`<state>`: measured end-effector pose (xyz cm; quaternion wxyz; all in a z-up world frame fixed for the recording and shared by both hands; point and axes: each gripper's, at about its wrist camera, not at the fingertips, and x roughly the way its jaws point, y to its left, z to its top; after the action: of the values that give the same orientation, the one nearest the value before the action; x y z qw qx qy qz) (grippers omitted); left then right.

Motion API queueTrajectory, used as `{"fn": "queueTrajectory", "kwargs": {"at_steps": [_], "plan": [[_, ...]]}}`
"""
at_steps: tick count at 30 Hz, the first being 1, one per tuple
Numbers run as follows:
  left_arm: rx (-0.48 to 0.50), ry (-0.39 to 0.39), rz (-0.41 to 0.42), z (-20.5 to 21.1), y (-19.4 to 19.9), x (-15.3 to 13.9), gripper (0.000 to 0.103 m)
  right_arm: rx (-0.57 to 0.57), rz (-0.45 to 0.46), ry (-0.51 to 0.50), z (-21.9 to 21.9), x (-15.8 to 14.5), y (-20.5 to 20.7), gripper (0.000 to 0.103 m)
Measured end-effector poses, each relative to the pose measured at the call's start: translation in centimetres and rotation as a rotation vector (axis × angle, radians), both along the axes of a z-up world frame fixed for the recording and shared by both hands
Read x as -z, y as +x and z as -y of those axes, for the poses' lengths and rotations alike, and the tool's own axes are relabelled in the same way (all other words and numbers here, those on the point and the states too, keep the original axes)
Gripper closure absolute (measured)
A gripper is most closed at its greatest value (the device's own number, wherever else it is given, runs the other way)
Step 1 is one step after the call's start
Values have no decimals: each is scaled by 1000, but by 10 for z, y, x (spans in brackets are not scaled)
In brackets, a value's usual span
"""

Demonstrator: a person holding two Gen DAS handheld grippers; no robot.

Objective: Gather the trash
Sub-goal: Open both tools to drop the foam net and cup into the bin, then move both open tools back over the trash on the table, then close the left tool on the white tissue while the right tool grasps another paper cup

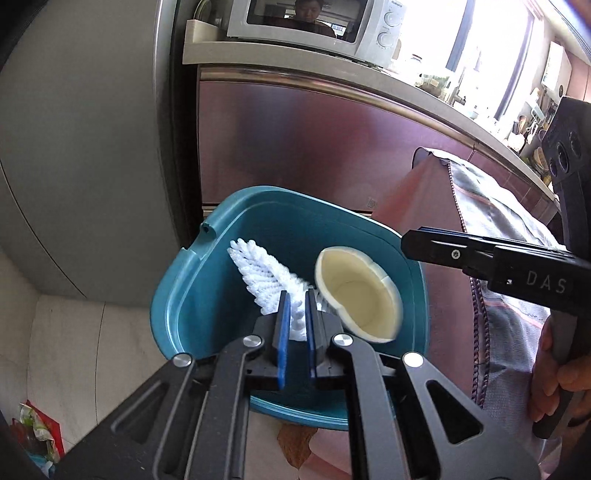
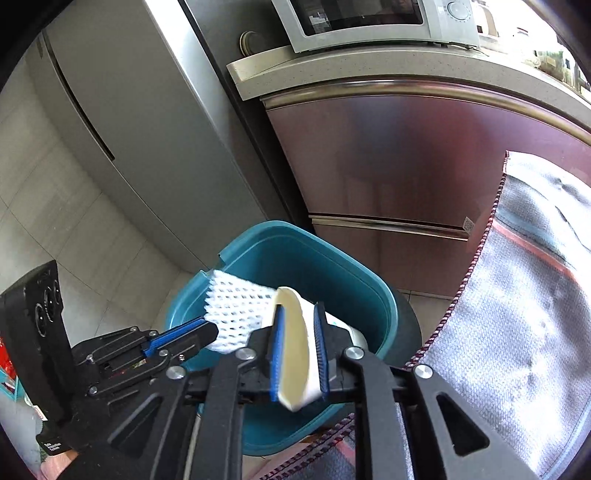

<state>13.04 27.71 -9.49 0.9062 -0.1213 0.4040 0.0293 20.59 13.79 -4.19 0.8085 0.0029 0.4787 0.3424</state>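
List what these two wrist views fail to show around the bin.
- Teal bin floor: hidden in both views by the foam net, paper cup and gripper frames.
- Cup's outer print: right wrist view, covered by the right gripper.
- Red packaging: left wrist view, cut off at the edge.

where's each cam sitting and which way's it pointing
Left wrist: on the left gripper, angled down into the teal bin; its fingers pinch white foam netting; the right gripper and a hand show.
Right wrist: on the right gripper, angled down at the bin; a flattened paper cup sits between its fingers; the left gripper shows.
Shared: bin, netting, cup, microwave.
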Motion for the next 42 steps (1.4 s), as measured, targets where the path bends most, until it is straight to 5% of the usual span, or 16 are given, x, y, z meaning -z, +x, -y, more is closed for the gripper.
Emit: {"fn": "queueTrajectory", "kwargs": {"at_steps": [8, 19, 31, 42], "plan": [[28, 7, 11, 16, -3, -5, 86, 15, 18, 60, 24, -8, -9, 80], [188, 34, 207, 81, -33, -61, 46, 13, 198, 127, 105, -63, -61, 56], [491, 2, 309, 199, -49, -92, 35, 283, 347, 92, 254, -89, -129, 48], [680, -39, 264, 294, -37, -84, 34, 539, 300, 68, 360, -60, -162, 48]]}}
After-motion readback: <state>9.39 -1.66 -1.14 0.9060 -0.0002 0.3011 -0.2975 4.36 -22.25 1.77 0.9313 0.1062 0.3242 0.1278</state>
